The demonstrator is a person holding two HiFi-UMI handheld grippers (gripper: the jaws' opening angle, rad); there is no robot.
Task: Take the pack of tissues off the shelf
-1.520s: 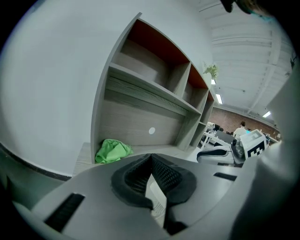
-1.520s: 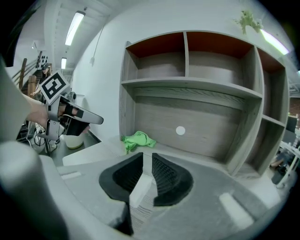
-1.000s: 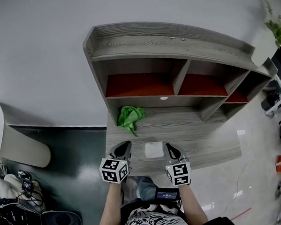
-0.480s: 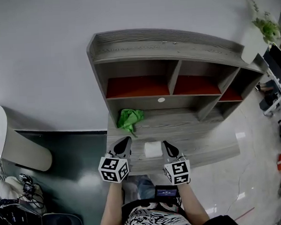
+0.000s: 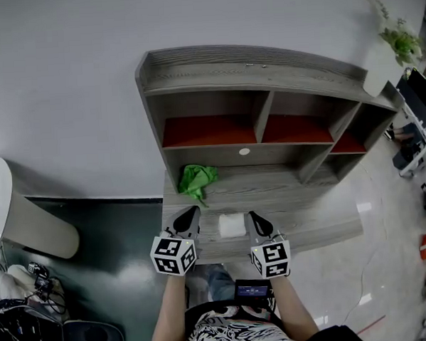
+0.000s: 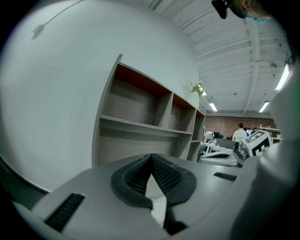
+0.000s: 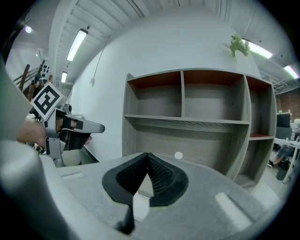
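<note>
The shelf (image 5: 265, 78) is seen at 12 o'clock. On the counter (image 5: 307, 197) below it lies the tissue pack (image 5: 232, 226), flanked at 9 o'clock by the left tool (image 5: 189, 213) and at 3 o'clock by the right tool (image 5: 254, 217), both clenched on nothing. Either the pack is already off the compartments, or a grasp from this ledge is pending.

I can read no words, brands or numbers anywhere. The cubes (image 5: 173, 255) on the left gripper (image 5: 189, 213) and right gripper (image 5: 255, 218) carry only black-and-white square markers; the small screen (image 5: 252, 291) near the person's waist is too blurred to read.
</note>
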